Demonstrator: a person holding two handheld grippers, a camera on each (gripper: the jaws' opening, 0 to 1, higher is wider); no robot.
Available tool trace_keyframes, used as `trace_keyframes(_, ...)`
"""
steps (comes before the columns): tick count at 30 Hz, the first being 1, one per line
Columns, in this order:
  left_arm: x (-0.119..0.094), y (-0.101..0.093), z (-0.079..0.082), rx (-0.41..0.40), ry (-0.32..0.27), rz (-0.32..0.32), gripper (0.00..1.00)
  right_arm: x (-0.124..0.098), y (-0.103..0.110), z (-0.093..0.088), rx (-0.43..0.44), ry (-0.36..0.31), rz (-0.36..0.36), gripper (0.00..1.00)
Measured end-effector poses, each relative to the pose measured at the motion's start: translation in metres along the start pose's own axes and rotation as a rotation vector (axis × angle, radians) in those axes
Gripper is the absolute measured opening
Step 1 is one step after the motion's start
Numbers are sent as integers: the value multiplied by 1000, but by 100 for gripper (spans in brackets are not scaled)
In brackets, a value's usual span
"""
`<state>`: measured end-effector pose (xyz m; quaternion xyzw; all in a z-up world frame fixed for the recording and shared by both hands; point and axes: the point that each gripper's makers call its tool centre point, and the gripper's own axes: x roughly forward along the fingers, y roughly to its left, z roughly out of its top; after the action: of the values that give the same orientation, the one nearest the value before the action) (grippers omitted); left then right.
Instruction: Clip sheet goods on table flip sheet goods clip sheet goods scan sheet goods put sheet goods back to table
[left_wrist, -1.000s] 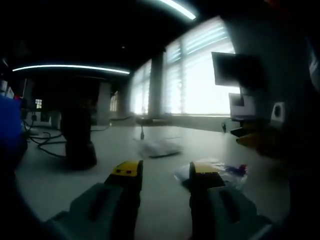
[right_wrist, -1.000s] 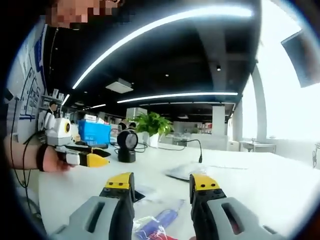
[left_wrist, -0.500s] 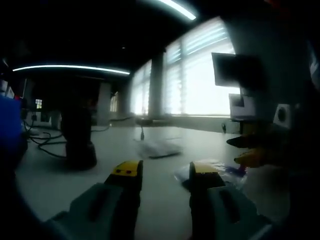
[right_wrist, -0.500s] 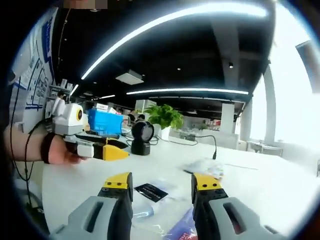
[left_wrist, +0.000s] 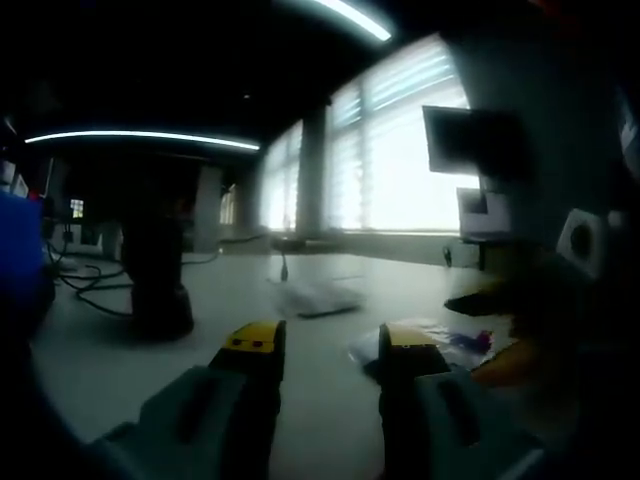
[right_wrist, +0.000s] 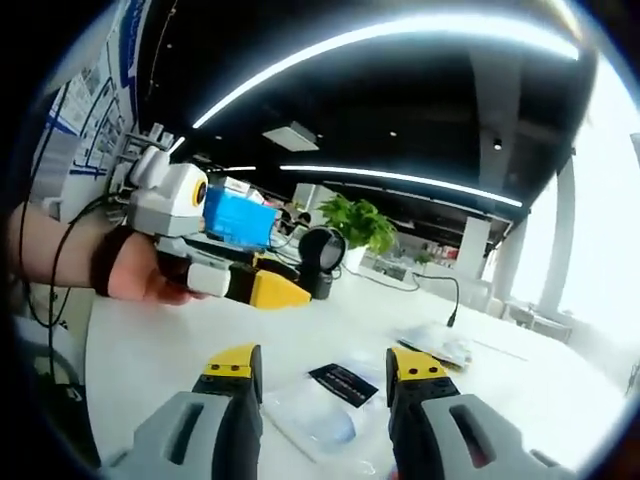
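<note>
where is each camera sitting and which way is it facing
Left gripper view: rides on the left tongs, facing low across the white table toward bright windows; its own yellow-tipped jaws stand apart, and the right tongs enter from the right.
Right gripper view: rides on the right tongs, angled over a clear plastic sheet packet with a black label; its own jaws stand apart, and the person's hand holds the left tongs.
Shared: the table and the dark round scanner on a stand.
</note>
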<state>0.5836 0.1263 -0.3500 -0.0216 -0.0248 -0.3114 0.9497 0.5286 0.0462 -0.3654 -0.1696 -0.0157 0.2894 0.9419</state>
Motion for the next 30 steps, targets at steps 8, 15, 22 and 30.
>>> trace_keyframes(8,-1,0,1,-1,-3,-2,30,7,18,-12,-67,56,31,47)
trace_keyframes(15,-1,0,1,-3,-6,-6,30,9,19,-21,-71,85,26,48)
trace_keyframes(22,-1,0,2,-5,-9,-9,30,11,16,-24,-64,96,4,46)
trace_keyframes(30,-1,0,3,-9,-11,-10,30,11,13,-30,-15,117,-2,37)
